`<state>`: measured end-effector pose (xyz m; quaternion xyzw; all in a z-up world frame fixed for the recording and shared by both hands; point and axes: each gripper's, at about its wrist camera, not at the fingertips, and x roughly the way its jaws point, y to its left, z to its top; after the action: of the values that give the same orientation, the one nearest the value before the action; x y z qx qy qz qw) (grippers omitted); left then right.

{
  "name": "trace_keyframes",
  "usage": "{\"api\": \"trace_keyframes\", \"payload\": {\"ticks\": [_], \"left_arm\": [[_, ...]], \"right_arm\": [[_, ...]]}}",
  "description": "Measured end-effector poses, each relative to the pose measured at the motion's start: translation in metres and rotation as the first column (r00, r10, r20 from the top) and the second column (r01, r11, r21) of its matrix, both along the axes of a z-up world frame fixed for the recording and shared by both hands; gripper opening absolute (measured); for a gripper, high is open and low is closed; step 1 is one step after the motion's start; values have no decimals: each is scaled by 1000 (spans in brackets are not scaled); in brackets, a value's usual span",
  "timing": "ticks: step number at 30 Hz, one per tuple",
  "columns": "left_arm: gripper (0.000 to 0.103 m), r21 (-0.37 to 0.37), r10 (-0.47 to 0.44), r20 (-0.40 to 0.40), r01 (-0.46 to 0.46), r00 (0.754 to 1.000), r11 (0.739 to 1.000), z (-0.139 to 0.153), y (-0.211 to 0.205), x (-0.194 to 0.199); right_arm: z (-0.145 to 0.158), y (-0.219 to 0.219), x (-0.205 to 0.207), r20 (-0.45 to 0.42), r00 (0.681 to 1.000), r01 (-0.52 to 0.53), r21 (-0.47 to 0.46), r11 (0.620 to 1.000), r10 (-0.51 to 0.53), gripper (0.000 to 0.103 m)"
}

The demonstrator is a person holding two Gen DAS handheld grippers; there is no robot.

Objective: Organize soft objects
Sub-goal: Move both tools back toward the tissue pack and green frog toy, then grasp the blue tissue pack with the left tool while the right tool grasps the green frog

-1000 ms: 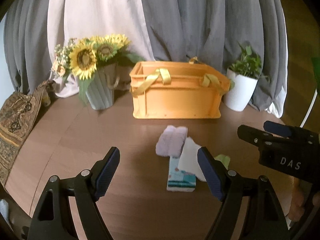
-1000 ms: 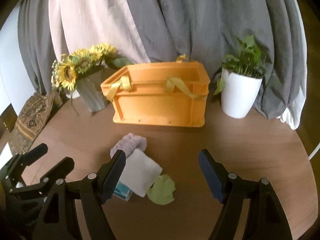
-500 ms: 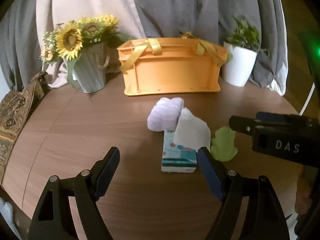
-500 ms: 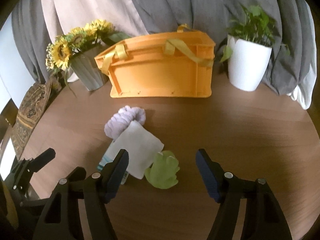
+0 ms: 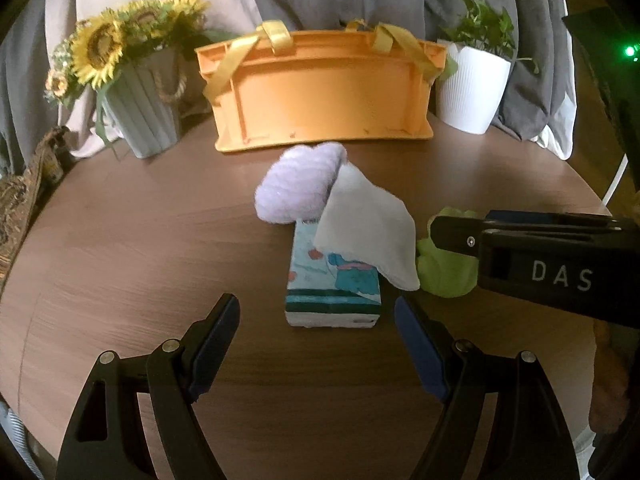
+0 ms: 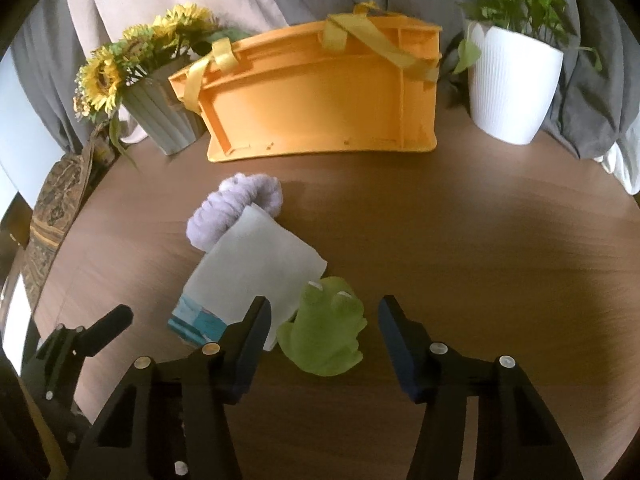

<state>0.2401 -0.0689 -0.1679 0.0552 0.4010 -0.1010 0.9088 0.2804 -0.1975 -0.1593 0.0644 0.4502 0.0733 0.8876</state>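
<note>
Four soft things lie together on the round wooden table: a lilac fluffy roll, a white cloth draped over a printed tissue pack, and a green frog plush. My left gripper is open, low over the table just in front of the tissue pack. My right gripper straddles the frog; its jaws are closing, with gaps still showing on both sides of the plush.
An orange crate with yellow straps stands behind the pile. A grey vase of sunflowers is at its left, a white plant pot at its right. Curtains hang behind. A patterned cloth lies at the table's left edge.
Both grippers have come down and closer to the pile. The right jaws have narrowed and now sit either side of the green frog. The left jaws keep the same width.
</note>
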Motion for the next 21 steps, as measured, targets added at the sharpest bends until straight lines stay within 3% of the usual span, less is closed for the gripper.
{"api": "trace_keyframes", "payload": {"ticks": [11, 16, 18, 21], "left_arm": [[78, 9, 19, 8, -19, 1000, 1000, -11, -5, 13], [64, 2, 19, 14, -19, 1000, 1000, -13, -6, 14], [52, -13, 20, 9, -19, 1000, 1000, -13, -6, 14], [52, -10, 23, 13, -23, 1000, 1000, -13, -8, 13]], "right_arm": [[-10, 0, 9, -13, 1000, 2, 17, 1000, -2, 50], [-14, -2, 13, -29, 1000, 0, 37, 999, 1, 43], [-15, -2, 14, -35, 999, 2, 42, 999, -1, 40], [-15, -4, 14, -37, 999, 2, 52, 999, 0, 40]]}}
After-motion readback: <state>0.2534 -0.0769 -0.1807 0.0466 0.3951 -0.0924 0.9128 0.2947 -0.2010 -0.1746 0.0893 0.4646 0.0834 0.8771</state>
